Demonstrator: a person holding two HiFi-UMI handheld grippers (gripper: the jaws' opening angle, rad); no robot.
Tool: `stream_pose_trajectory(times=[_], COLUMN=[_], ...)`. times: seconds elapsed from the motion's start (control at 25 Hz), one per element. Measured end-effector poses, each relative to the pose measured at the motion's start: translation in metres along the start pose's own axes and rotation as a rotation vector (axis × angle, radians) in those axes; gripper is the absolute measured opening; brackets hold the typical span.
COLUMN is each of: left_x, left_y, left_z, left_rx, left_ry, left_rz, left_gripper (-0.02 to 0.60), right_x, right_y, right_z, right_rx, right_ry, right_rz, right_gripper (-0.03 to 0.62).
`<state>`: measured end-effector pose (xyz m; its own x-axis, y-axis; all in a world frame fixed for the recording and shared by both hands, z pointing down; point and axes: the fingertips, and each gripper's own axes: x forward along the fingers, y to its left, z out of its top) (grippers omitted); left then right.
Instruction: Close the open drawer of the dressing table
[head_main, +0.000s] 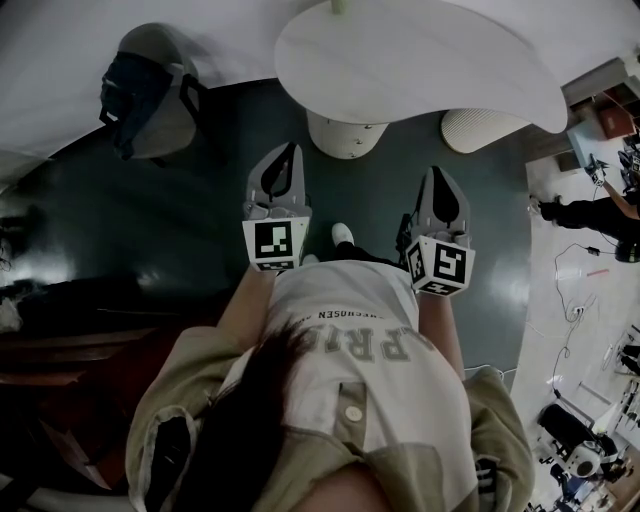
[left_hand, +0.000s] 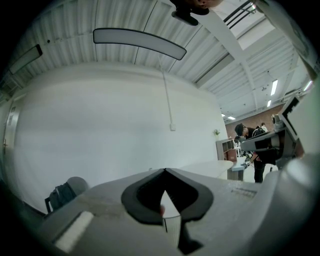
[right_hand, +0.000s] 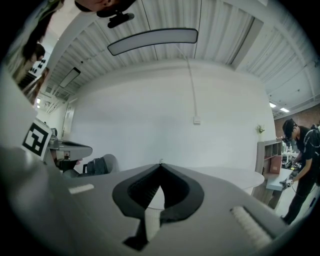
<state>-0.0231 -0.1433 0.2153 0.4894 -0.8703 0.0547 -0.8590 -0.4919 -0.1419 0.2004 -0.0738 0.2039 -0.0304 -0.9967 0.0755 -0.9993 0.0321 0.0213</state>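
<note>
in the head view the left gripper (head_main: 288, 150) and right gripper (head_main: 438, 173) point side by side at the white dressing table (head_main: 430, 60) just ahead, its drawer not discernible, and in the left gripper view, then the right gripper view, each pair of jaws is pressed together on nothing, the tabletop beyond.

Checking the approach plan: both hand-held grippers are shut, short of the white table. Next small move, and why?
Probably step closer to the white table to find the drawer, since no view shows it. The left hand-held gripper and right hand-held gripper are shut, empty and touching nothing.
</note>
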Motion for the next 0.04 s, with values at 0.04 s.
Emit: stream_pose_trajectory(times=[0.04], left_x=[0.0001], left_y=[0.0001], left_z=[-0.0002], left_rx=[-0.001], left_ry=[0.000], left_rz=[0.001], left_gripper=[0.008], right_x=[0.0001], right_y=[0.0000], right_z=[0.0002], right_rx=[-0.001], right_ry=[-0.001], right_rz=[0.000], right_gripper=[0.001])
